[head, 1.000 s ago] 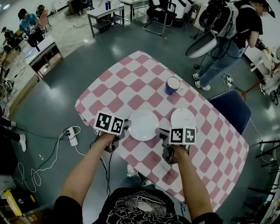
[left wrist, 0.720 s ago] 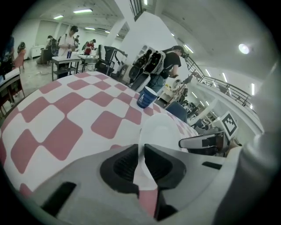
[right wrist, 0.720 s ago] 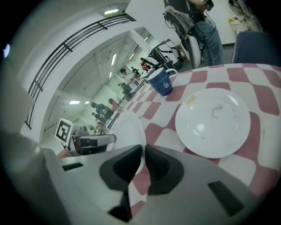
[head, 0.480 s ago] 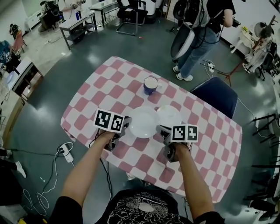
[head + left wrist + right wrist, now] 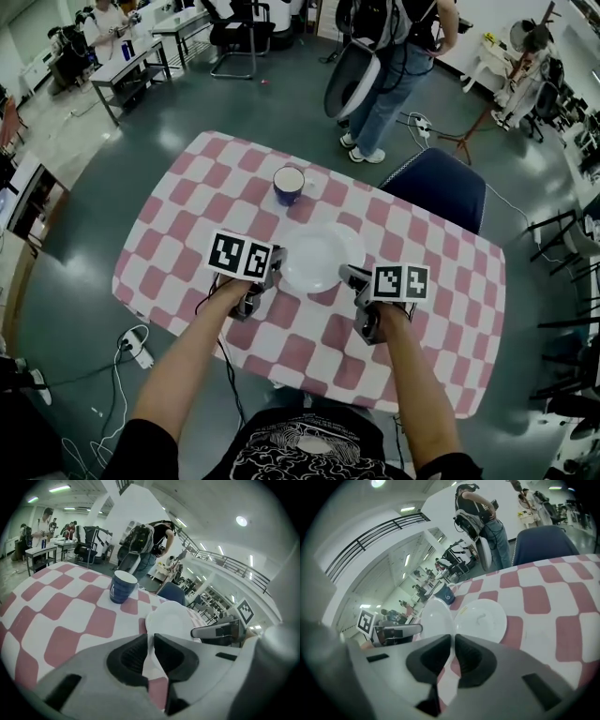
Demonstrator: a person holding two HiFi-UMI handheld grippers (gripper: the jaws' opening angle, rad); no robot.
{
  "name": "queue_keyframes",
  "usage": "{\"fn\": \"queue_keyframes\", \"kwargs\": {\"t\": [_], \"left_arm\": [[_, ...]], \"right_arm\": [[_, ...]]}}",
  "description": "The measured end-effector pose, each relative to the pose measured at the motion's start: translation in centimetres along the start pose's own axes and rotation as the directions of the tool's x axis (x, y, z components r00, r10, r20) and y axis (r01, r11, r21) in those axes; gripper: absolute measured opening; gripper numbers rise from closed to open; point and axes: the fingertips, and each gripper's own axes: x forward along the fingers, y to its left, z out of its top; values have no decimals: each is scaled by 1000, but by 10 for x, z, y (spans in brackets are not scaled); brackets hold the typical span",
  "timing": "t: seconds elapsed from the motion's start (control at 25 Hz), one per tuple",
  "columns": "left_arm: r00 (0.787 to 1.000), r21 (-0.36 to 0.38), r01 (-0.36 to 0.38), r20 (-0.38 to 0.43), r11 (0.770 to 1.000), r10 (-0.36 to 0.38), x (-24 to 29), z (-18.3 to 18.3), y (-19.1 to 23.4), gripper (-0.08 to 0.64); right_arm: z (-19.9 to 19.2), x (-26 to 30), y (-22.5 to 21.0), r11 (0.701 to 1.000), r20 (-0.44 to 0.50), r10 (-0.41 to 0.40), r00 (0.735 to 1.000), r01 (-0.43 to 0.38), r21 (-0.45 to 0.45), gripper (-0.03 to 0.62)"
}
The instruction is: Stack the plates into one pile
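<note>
Over checked table [image 5: 178,253], white plate [image 5: 323,256] pinched by left gripper [image 5: 277,271] and right gripper [image 5: 349,277], opposite rims (second plate [image 5: 485,618] close by)

Surface [image 5: 178,234]: cloth in pink-red & white checks. Held plate [image 5: 322,255] plain white; 2nd plate [image 5: 483,619] also white. Mug [image 5: 289,185] dark blue outside, white inside, w/ small white mark on its side. Left gripper [image 5: 272,274] & right gripper [image 5: 351,278]: grey bodies, black ribbed pads, marker cubes w/ black square patterns on white. Chair [image 5: 436,187] navy. Floor [image 5: 84,244] dark grey-green, glossy. Person's T-shirt [image 5: 300,448] black w/ white line print.
</note>
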Motion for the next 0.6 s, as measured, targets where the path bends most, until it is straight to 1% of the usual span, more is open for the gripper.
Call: {"fn": "queue_keyframes", "kwargs": {"t": [0.28, 0.6], "left_arm": [[1000, 13, 18, -16, 1000, -18, 30, 7, -18, 54], [999, 8, 9, -35, 1000, -9, 63, 13, -24, 54]], "right_arm": [[8, -14, -31, 999, 32, -27, 999, 26, 42, 38], [15, -12, -65, 995, 36, -34, 999, 31, 90, 38]]}}
